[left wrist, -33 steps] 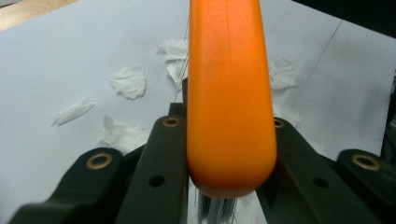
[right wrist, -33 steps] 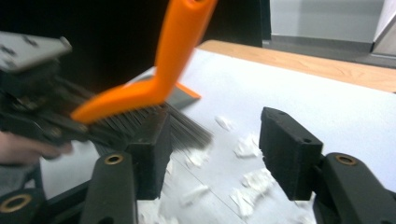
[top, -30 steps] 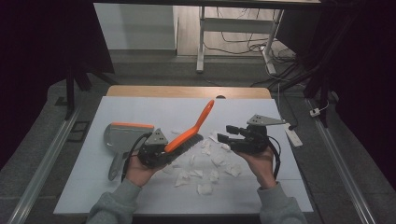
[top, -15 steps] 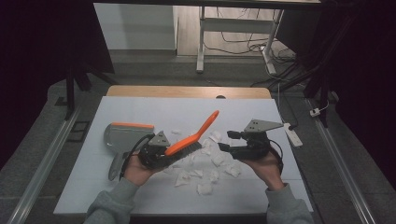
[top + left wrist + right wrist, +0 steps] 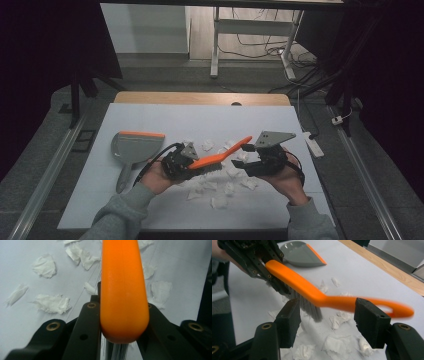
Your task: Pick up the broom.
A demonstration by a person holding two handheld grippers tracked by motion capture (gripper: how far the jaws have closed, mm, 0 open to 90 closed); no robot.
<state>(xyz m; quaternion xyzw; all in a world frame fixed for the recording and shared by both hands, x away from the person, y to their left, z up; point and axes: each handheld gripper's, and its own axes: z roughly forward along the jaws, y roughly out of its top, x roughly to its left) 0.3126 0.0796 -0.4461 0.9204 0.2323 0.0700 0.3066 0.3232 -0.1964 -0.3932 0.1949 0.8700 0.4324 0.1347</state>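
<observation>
White table (image 5: 150, 210): orange brush (image 5: 220, 157) bears no label.

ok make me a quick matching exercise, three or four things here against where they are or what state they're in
Things:
1. brush
2. dustpan
3. paper scraps
4. right gripper

States:
A. scattered on the table
B. lying left of the hands, untouched
C. jaws apart, just been opening, nothing gripped
D. clamped at the head end in the left gripper

Pairs: 1-D, 2-B, 3-A, 4-C
</observation>
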